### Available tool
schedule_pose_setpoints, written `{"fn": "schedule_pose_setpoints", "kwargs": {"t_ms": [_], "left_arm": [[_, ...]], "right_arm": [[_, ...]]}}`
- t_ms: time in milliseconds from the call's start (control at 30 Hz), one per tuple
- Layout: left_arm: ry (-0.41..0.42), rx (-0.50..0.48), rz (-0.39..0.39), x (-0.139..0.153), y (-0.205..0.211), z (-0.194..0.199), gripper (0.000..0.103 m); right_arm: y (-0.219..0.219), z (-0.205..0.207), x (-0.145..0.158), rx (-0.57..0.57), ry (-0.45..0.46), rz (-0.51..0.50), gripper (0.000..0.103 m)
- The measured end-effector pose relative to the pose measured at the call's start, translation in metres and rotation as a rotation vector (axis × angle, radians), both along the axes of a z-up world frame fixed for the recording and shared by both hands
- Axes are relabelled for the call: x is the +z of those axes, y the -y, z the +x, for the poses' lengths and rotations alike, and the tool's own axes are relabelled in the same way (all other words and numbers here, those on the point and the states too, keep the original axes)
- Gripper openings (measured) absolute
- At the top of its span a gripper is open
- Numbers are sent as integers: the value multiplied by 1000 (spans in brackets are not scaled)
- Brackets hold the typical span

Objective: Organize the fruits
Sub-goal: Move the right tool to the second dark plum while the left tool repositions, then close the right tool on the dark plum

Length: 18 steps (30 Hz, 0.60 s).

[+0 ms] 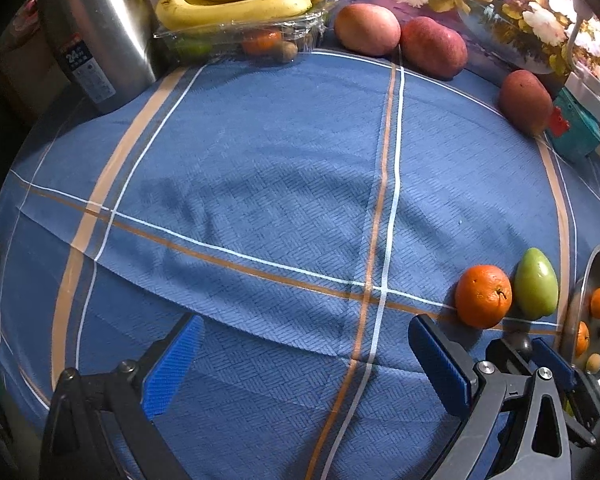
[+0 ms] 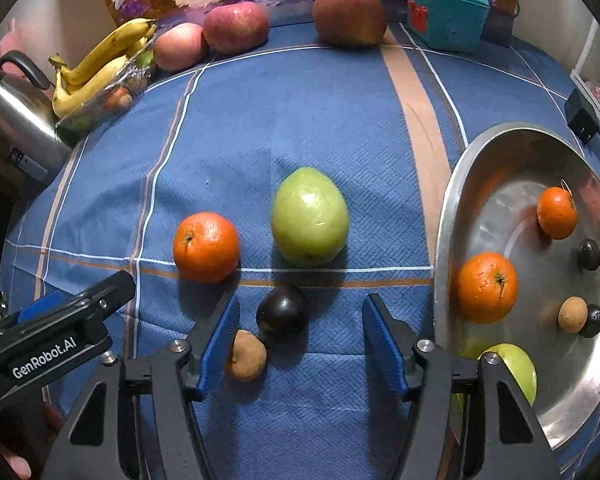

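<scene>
orange (image 1: 483, 296) beside green fruit (image 1: 536, 284) — blue cloth (image 1: 260, 200)

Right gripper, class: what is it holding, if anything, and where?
Nothing. The right gripper stands open around a dark plum, its pads clear of it.

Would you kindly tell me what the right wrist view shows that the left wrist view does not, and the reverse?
Only the right wrist view shows the small brown fruit beside the dark plum between the open right gripper fingers, and the green fruit in the metal bowl. Only the left wrist view shows the open left gripper over bare blue cloth. Both show the orange, the green mango, the bananas and the kettle.
</scene>
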<state>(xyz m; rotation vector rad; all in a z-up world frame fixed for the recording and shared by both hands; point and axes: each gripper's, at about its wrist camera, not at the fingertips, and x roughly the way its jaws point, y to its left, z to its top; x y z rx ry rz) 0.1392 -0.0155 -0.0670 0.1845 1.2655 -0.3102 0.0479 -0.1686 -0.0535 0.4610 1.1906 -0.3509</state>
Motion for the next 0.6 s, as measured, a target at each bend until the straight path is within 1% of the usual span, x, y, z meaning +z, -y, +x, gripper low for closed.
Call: {"fn": "schedule_pose_setpoints", "kwargs": {"t_ms": [33,133,200,267,400,467,533,600], "left_arm": [[1,0,0,1,1,0,103],[3,-1,-3,4,0,-1,103],[3,-3,-4,7,1,-2,103],[6,-6,-4,9,2,-3,103],[14,-9,-6,15,4,-4,103],[17,-3,-8,17,4,-4,103],[15,-1,-13,20,5,-5,103],[13,1,-18,21,5,-6,103]], "right_arm": [[-1,0,0,4,2,0,63],[-5,3,1,23,9,2,51],[-7,4,1,30,9,0,48],[-8,3,1,36,13,8,42],[-11,4,2,47,17,17,35],[-11,4,2,46,17,19,30],[-11,4,3,48,18,20,27],[-10,2,4,46,23,25,27]]}}
